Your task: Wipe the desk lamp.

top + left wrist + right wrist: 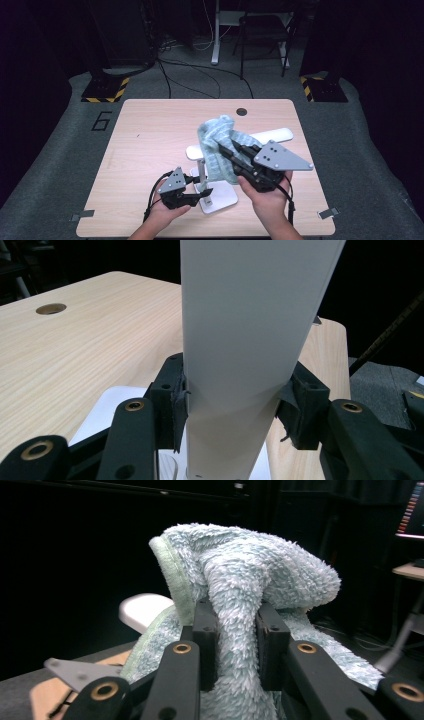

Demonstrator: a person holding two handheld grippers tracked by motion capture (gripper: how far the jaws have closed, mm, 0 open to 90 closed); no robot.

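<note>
A white towel stand sits on the wooden table, near the front. It has a flat base, an upright post and a horizontal bar. My left gripper is shut on the post, and its pads press both sides of the post in the left gripper view. My right gripper is shut on a fluffy light blue towel, held up above the bar. In the right gripper view the towel bunches up between and over the jaws.
A round cable hole lies at the table's far edge. Beyond the table are a chair and desk legs, floor cables, and black-and-yellow striped feet. The rounded end of the white bar shows left of the towel.
</note>
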